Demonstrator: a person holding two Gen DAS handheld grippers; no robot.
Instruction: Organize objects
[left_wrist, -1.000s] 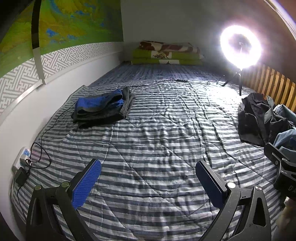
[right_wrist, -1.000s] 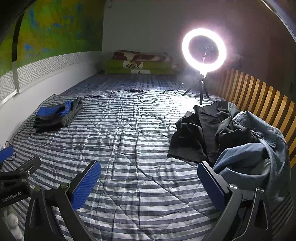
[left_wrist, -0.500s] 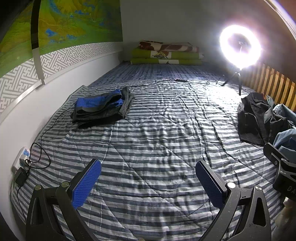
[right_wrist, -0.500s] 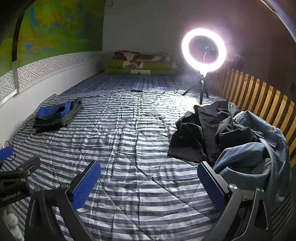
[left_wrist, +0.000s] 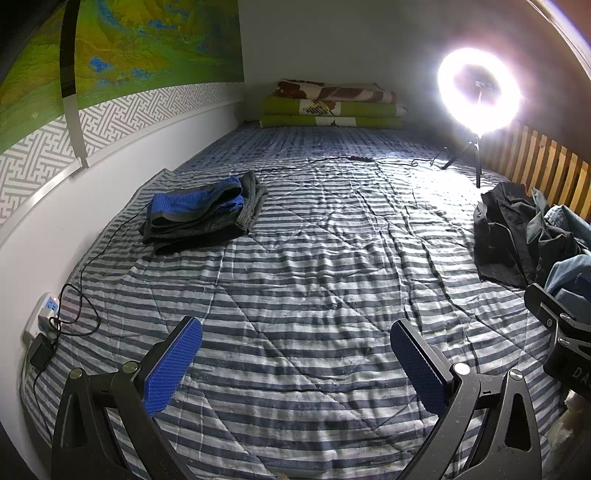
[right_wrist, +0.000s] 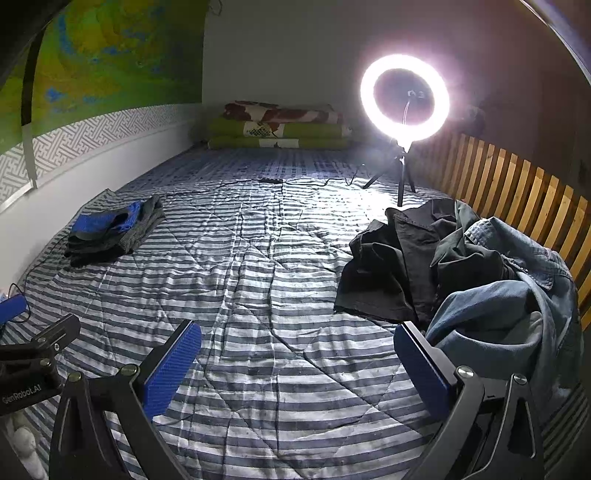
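A folded stack of blue and grey clothes (left_wrist: 203, 214) (right_wrist: 110, 232) lies on the left of the striped bed cover (left_wrist: 314, 280), near the wall. On the right sits a loose heap: a black garment (right_wrist: 399, 266) (left_wrist: 506, 236) and a blue denim jacket (right_wrist: 509, 314) (left_wrist: 569, 266). My left gripper (left_wrist: 295, 328) hovers open over bare cover at the near edge, holding nothing. My right gripper (right_wrist: 297, 330) is open too and empty, its right finger just in front of the denim jacket. Each gripper's body shows at the edge of the other's view.
A lit ring light (right_wrist: 404, 98) on a small tripod stands at the back right, its cable (right_wrist: 273, 181) running across the cover. Folded green and brown bedding (left_wrist: 332, 107) lies at the far end. A wooden slat rail (right_wrist: 517, 192) lines the right side. A power strip (left_wrist: 46, 314) and cords sit at the left wall.
Both views have shifted very slightly; the clothes have not moved and both grippers stay open.
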